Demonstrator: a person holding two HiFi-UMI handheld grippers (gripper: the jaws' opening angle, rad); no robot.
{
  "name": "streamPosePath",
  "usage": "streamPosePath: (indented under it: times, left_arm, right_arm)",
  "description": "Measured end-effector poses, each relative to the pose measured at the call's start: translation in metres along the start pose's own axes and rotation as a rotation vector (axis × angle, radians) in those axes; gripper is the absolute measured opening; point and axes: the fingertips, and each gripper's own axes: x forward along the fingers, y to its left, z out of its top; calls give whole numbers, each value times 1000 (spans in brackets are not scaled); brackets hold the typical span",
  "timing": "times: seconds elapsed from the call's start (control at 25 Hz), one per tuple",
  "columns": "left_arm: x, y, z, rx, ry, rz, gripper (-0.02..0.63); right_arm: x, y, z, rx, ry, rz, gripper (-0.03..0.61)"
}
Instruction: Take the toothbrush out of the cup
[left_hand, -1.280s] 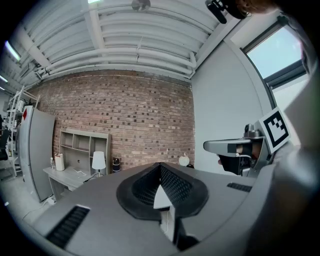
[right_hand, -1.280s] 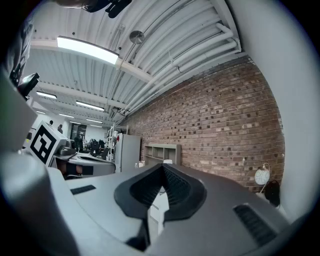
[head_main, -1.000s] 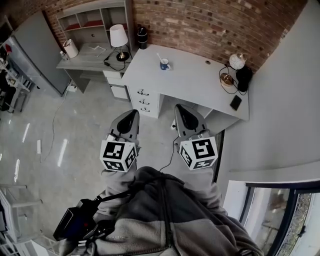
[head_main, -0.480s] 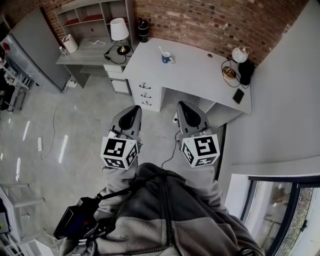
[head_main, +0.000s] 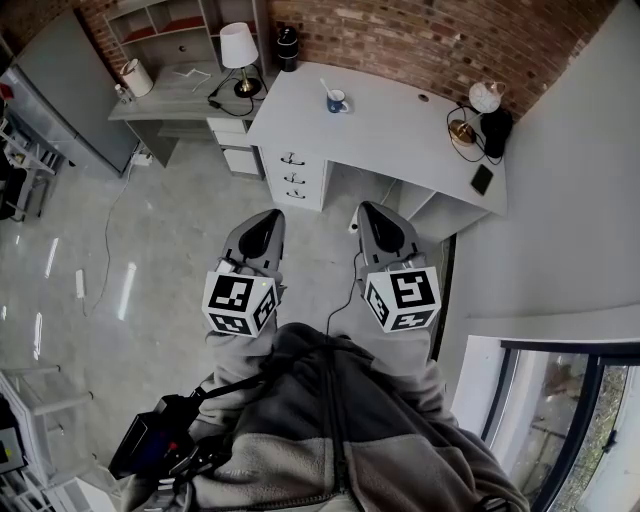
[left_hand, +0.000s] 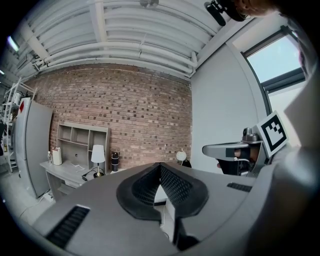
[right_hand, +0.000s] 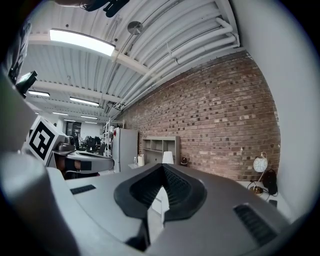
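Fingers together; toothbrush in cup.

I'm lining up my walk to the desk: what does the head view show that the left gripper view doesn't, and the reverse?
Only the head view: the cup with the toothbrush standing in it on the desk. Only the left gripper view: the ceiling beams. Both: the white lamp, the brick wall and the left claw, shut and empty.
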Motion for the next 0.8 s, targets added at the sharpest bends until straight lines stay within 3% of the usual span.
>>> streamPosePath:
  times: [0.36,0.8]
  left_arm:
    - [0,17,-10,-45,22,-7,5]
    - [-7,22,-19,-49,20,0,5]
  right_arm:
    - [13,7,-6,-7,44,-15,2]
    - [13,12,-9,-16,22,-33,2]
